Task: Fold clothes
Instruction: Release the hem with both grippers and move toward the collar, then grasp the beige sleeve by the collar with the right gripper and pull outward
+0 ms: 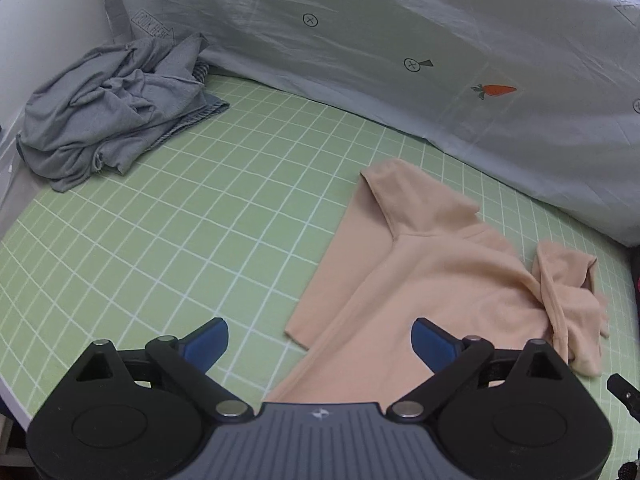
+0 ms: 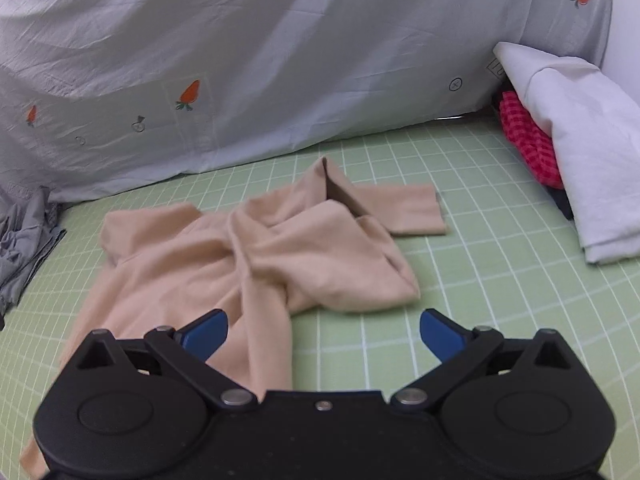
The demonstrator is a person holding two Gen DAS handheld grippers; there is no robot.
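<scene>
both grippers empty, jaws wide: left gripper (image 1: 320, 340) and right gripper (image 2: 323, 330) over near edge of peach top (image 2: 256, 256). top lies crumpled on green grid sheet (image 1: 160, 216). grey pile (image 1: 112, 104) far left; white cloth (image 2: 580, 136) far right; quilt (image 1: 400, 40) behind.

This looks like a home bedroom. Ahead of the fingers lies a bed with a green checked sheet (image 1: 200, 216), and beyond it a pale quilt (image 1: 400, 40) printed with carrots. Loose clothes lie on the sheet: a grey heap (image 1: 108, 108) and a beige top (image 2: 280, 248).
</scene>
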